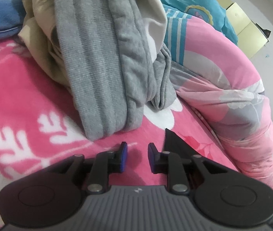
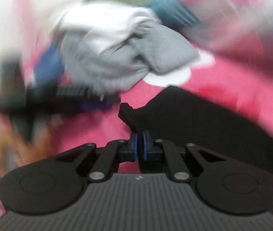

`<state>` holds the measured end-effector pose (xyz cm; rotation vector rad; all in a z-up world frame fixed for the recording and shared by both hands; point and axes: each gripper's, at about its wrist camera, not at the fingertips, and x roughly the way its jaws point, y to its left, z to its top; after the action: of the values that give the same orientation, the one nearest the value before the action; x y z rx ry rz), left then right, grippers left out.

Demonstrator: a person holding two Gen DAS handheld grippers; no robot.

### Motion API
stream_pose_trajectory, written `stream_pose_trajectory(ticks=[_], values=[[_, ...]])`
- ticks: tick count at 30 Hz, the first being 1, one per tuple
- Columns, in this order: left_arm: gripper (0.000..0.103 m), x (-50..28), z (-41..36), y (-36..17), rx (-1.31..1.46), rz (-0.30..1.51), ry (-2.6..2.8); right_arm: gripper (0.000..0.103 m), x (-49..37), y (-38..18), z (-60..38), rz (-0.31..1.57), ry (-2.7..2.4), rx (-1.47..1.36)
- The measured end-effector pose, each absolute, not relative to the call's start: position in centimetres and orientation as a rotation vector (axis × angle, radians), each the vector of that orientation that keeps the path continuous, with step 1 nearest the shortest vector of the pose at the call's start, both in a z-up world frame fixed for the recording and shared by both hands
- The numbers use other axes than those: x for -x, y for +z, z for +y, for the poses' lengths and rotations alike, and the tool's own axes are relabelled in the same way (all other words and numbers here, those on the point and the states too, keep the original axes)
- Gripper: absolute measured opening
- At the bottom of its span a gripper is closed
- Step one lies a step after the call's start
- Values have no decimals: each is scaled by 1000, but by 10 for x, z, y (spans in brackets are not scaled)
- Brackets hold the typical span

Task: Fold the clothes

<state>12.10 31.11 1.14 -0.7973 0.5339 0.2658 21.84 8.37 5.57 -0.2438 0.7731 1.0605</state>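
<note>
Black garment (image 2: 204,119) before grey clothes (image 1: 101,61)

1. Grey garment (image 1: 98,57): ribbed knit with faint lengthwise stripes; bunched and unfolded; it drapes down from the pile, its rounded end resting on the pink blanket (image 1: 20,96).
2. Cream garment (image 1: 38,19): crumpled; heaped under and beside the grey one.
3. Black garment (image 2: 194,119): dark cloth spread on the blanket; one corner pinched between the right gripper's (image 2: 140,144) closed fingers; blurred in that view.
</note>
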Motion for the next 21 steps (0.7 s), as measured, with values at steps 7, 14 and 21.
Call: stream_pose_trajectory(ticks=[7, 14, 21], values=[[25, -121, 312, 10, 804, 534, 265, 18, -248, 41, 59, 933, 950, -59], [25, -120, 312, 11, 809, 535, 265, 35, -203, 61, 77, 626, 951, 348], [25, -120, 312, 10, 809, 534, 268, 27, -203, 47, 96, 606, 945, 436]])
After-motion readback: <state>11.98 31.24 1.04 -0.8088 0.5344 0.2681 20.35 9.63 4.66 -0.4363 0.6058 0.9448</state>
